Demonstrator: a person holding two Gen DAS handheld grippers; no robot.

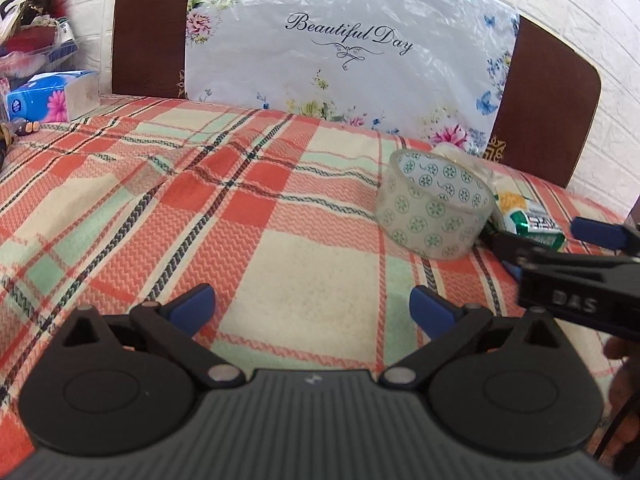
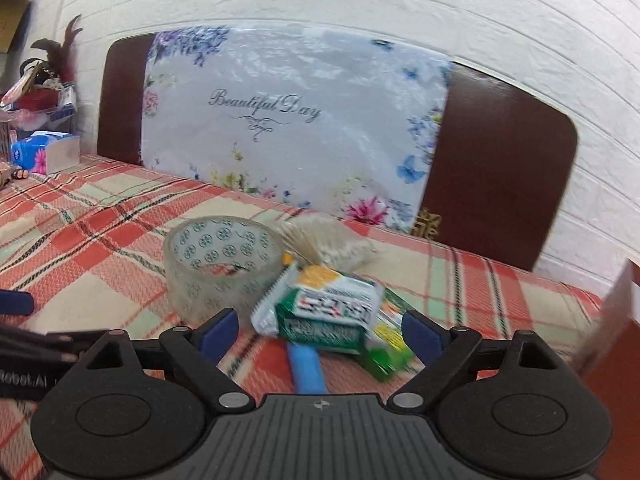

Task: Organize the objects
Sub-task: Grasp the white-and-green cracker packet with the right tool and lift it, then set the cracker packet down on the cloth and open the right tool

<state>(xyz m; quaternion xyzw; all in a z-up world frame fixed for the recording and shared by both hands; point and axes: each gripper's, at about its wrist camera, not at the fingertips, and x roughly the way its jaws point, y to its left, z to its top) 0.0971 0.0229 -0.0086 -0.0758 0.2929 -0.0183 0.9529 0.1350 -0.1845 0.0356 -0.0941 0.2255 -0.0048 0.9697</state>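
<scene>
Both grippers hover over a plaid-covered bed (image 1: 240,208), jaws spread wide and holding nothing. Left gripper (image 1: 312,304) sits above bare blanket, well left of the clutter. Right gripper (image 2: 320,330) is low and close to the pile; in the left wrist view it shows at the right edge (image 1: 560,240), just beside the tape.

Clear tape roll (image 2: 222,264) with green flower print stands on its flat side at the right part of the bed, also seen from the left wrist (image 1: 434,204). Touching its right side lies a green-and-white packet (image 2: 332,312), resting on a flatter green box (image 2: 388,356). A blue stick-like item (image 2: 306,368) pokes out under the packet toward the near side, between the right jaws; what it is, cannot tell. A clear bag of pale small bits (image 2: 332,240) lies just behind the packet, far side.

Floral pillow (image 1: 340,52) reading "Beautiful Day" leans on the brown headboard (image 1: 148,28). Far left, a blue tissue pack (image 1: 52,96) sits by the wall.
</scene>
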